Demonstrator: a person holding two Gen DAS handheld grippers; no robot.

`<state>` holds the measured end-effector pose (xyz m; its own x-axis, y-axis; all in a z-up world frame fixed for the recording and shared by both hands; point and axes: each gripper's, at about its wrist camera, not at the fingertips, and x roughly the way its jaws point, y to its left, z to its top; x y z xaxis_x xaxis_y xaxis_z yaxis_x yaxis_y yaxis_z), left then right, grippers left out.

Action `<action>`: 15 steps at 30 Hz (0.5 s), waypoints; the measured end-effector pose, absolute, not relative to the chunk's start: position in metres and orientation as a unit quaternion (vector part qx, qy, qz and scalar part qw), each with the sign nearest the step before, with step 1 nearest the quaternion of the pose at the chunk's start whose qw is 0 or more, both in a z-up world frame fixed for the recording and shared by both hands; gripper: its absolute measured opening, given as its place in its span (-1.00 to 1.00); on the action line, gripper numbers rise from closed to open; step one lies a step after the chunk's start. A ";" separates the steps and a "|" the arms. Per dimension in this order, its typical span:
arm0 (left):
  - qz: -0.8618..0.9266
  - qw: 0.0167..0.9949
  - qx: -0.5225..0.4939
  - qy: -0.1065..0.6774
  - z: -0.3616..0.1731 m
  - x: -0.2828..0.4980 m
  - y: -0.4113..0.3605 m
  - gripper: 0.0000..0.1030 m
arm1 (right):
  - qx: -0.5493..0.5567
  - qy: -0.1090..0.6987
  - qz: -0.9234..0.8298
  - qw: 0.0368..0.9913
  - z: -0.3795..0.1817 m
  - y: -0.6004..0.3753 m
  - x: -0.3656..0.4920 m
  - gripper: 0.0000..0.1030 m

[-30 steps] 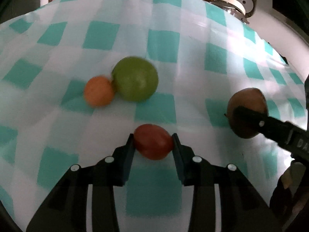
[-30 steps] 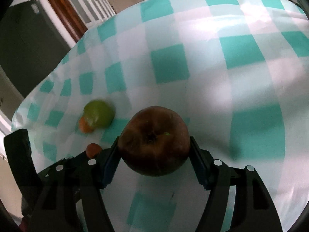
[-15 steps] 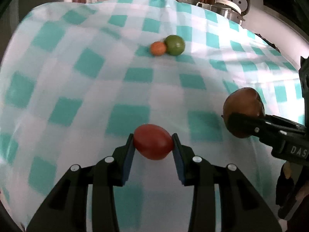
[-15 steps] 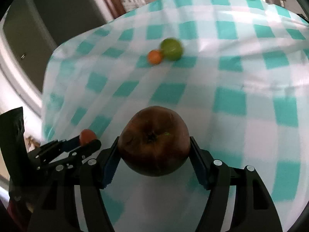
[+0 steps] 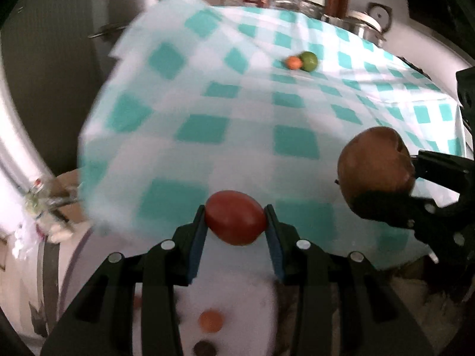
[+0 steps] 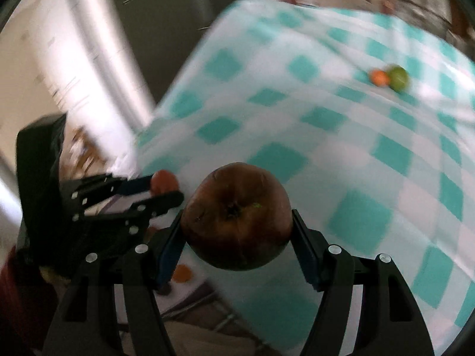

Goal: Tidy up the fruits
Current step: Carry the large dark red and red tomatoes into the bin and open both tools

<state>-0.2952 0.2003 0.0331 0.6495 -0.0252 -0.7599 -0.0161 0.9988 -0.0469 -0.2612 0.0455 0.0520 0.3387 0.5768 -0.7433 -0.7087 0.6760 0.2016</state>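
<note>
Both fruits carried clear of the checked tabletop [image 5: 297, 145], toward a white surface below its near edge.

The left hand-held gripper [image 5: 236, 222] is clamped on a small red fruit [image 5: 234, 221]; the right hand-held gripper [image 6: 237, 237] is clamped on a dark brown apple [image 6: 236, 219]. Both hang just past the tabletop's near edge, well apart from the orange fruit [image 5: 294, 62] and green fruit [image 5: 308, 60] touching each other at its far side. Below the edge, a white surface [image 5: 237, 302] holds an orange piece. To do this well, keep both grips firm, slow down, lower each fruit until it rests, then release.
</note>
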 end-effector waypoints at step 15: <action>0.065 0.853 -0.025 0.517 -0.050 -0.355 0.315 -0.24 | -0.301 0.449 0.526 0.657 -0.035 0.191 -0.362 0.28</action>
<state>-0.3552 0.3145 -0.0498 0.4570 0.0844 -0.8855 -0.1370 0.9903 0.0237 -0.3620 0.1912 -0.0349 0.0433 0.4207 -0.9062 -0.9612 0.2649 0.0771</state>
